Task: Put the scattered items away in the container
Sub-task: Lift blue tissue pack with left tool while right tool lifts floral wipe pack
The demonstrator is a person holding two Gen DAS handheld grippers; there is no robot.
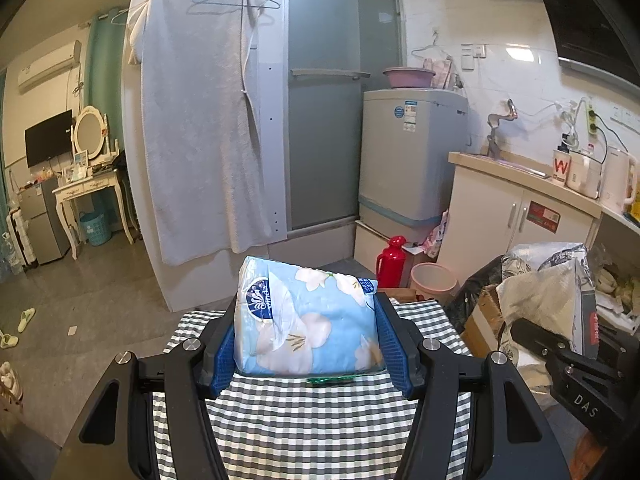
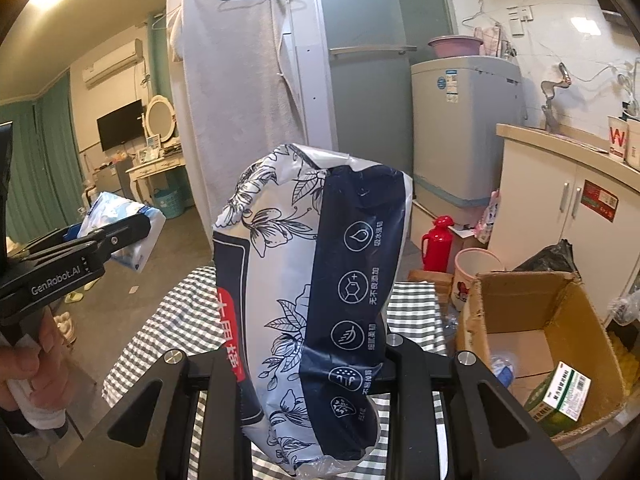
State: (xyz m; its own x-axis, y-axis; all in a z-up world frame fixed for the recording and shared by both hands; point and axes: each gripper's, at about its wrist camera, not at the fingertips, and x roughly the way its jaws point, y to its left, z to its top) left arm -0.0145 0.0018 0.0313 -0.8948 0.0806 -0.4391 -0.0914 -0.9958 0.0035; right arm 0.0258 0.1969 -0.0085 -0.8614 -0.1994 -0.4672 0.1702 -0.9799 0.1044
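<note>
My left gripper [image 1: 306, 346] pinches a blue tissue pack [image 1: 306, 320] across its width, long axis running side to side, lifted above the checked cloth [image 1: 312, 420]. My right gripper [image 2: 316, 364] is clamped on a navy-and-white flowered pack [image 2: 312, 280] standing upright, long axis vertical, hiding its fingertips. That makes two packs, one per gripper. Right of the cloth sits one open cardboard box [image 2: 500, 292] holding a green-and-white carton [image 2: 560, 396] and, I think, a crumpled plastic bottle [image 2: 502, 368].
</note>
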